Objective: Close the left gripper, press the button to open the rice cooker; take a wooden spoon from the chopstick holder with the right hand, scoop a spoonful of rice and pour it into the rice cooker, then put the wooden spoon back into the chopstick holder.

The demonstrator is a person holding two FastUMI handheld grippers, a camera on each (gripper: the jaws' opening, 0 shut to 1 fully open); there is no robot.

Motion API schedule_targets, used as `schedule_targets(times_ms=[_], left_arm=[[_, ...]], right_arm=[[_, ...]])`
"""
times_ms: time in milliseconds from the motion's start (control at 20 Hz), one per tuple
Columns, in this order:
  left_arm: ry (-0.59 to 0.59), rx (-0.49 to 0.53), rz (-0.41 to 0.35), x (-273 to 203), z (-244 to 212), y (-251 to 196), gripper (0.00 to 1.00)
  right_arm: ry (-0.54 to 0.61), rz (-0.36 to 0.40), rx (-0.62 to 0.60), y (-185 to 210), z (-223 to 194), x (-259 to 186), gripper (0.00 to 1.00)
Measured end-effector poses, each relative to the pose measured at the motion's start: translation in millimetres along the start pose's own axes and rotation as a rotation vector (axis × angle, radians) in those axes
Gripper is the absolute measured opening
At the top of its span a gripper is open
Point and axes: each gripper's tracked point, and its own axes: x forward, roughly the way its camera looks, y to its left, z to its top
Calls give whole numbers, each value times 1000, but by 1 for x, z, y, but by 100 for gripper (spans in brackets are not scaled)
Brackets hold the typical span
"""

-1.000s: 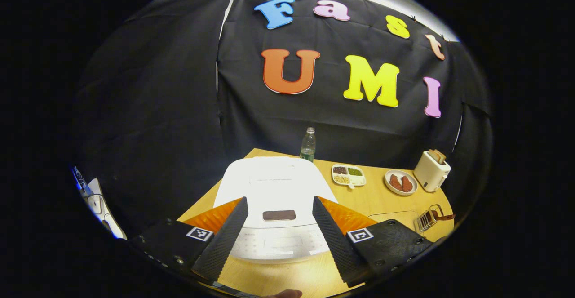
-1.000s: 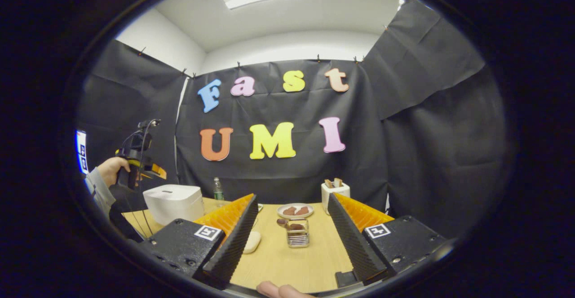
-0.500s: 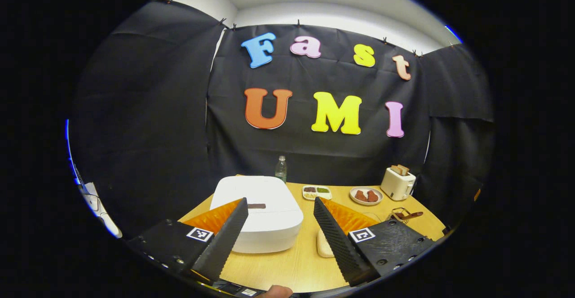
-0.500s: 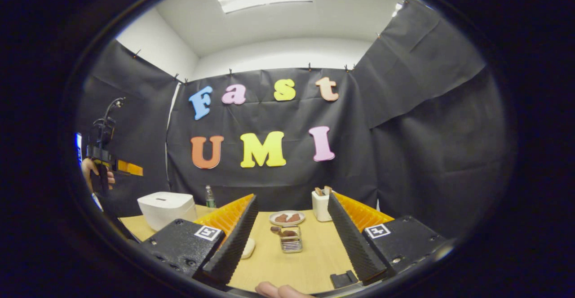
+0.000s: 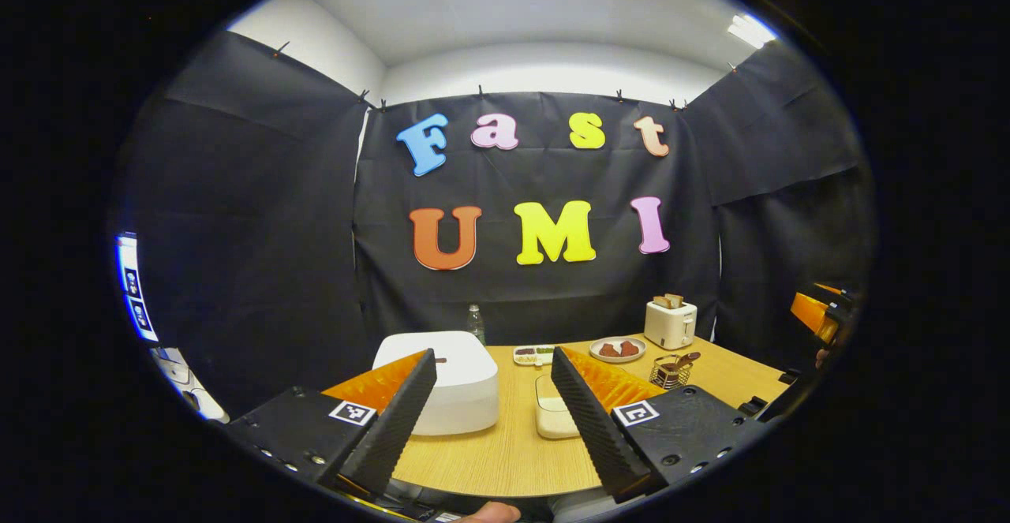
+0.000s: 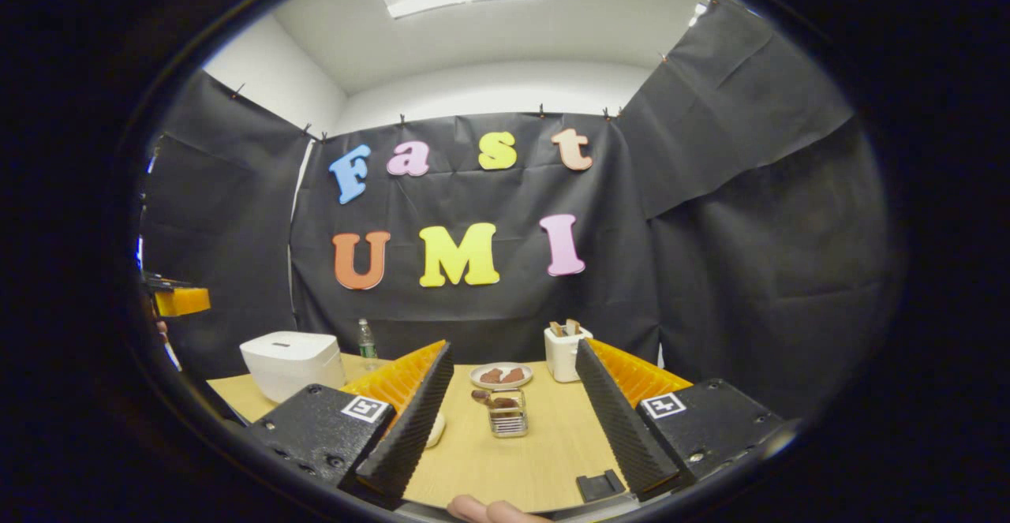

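Both grippers are held back from the desk (image 5: 505,452), above its near edge, and neither holds anything.

In the left gripper view, the left gripper (image 5: 493,420) has its fingers spread wide with nothing between them. Past them, the white rice cooker (image 5: 450,377) sits on the left part of the desk with its lid down. Just right of it lies a shallow white dish (image 5: 552,412), partly hidden by the right finger. Farther back stand a water bottle (image 5: 475,323), a divided tray (image 5: 534,355), a plate (image 5: 618,349) with brown pieces, and a white toaster (image 5: 670,323). The wire chopstick holder (image 5: 669,369) stands on the right part of the desk, well apart from the cooker, with the wooden spoon (image 5: 685,358) leaning out of it.

In the right gripper view, the right gripper (image 6: 511,420) is likewise wide open and empty. The holder (image 6: 507,419) stands on the desk straight ahead between its fingers, the spoon (image 6: 488,399) tilted to the left in it. The cooker (image 6: 290,361) is off to the left, lid shut. The plate (image 6: 500,375) and toaster (image 6: 565,353) lie beyond the holder.
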Motion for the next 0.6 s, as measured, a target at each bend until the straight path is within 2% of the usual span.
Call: schedule_targets(times_ms=[150,450,500,550,600], left_arm=[[-20,-22,-14,-15,1,-16,94],[-30,-13,-42,-16,1,-35,94],[-20,-16,-43,-14,-3,-36,94],[-10,-19,-44,-12,-6,-35,94],[-7,-23,-42,-11,-9,-34,94]], right_arm=[[27,-8,-4,-5,-6,1,100],[57,-6,-59,-1,-4,-2,100],[63,-11,-70,-1,-4,-1,92],[62,-5,-71,3,-2,-3,93],[57,6,-71,7,0,-4,100]])
